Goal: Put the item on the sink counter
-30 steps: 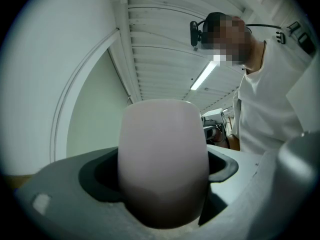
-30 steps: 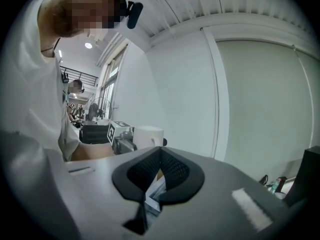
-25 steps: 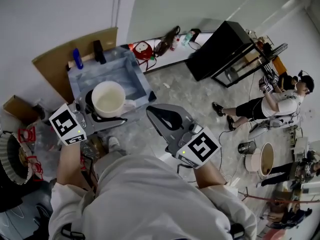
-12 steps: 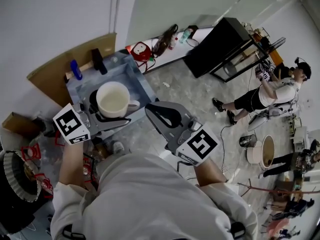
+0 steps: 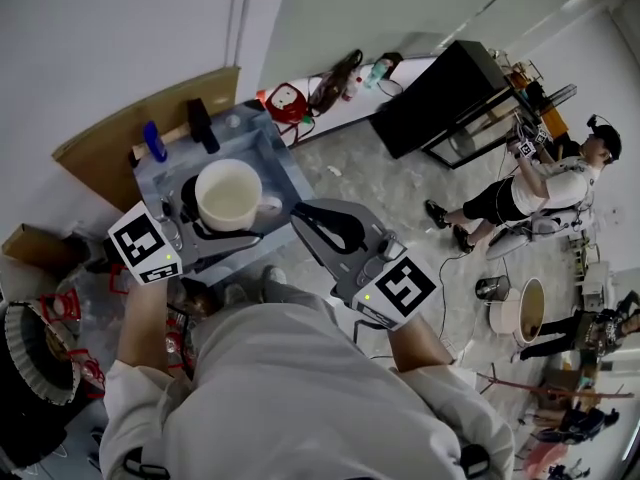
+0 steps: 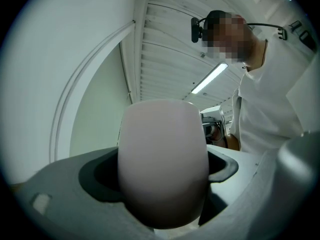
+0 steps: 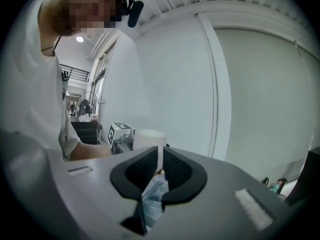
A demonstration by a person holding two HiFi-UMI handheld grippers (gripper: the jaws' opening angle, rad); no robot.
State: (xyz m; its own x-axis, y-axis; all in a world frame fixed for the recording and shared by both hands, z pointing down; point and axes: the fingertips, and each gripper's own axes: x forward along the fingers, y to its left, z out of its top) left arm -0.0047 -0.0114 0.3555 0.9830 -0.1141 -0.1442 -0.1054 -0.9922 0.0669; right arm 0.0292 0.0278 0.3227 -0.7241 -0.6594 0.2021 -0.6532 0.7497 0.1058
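Two claws reach forward; the right gripper (image 7: 161,159), whose jaws have just been opening to a narrow slit, carries nothing; the left gripper (image 5: 222,230) clamps the white cup (image 5: 229,192), apparently over the sink (image 5: 283,168); setting it down and letting go likely remain.

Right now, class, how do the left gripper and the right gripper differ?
The left gripper has its jaws clamped on a white mug; the right gripper holds nothing in its jaws. The left gripper's jaws stand wide apart around the mug; the right gripper's show only a narrow slit, having just been opening. Both are grey and hand-held.
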